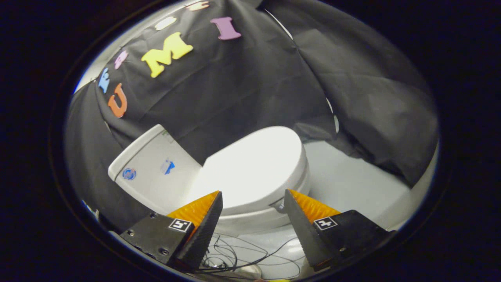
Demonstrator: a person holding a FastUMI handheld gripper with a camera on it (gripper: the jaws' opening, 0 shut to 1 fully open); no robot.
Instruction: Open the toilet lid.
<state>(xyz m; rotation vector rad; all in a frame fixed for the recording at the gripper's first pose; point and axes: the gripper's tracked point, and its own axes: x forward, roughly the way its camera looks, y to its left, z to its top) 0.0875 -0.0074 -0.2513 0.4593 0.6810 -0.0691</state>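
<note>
Approach is judged to be the step in hand: the toilet lid (256,166) is seen closed, lying flat on the seat, and nothing has been taken hold of yet. The gripper (253,197) is held released, its fingers spread wide with nothing between them, and the side edge of the lid is framed just ahead of the gap. Contact with the lid cannot be made out and seems not yet reached.

For the next move, a finger would likely need to be brought under the lid's overhanging rim, or the rim pinched, so that the lid can be swung up toward the tank (152,168), which stands just beside the lid at its hinge end.

Below the lid, a pale floor (352,184) is seen, with thin dark cables (250,254) strewn loosely across it beneath the fingers. Behind the lid and tank, black cloth (242,90) is draped as the booth's wall.
</note>
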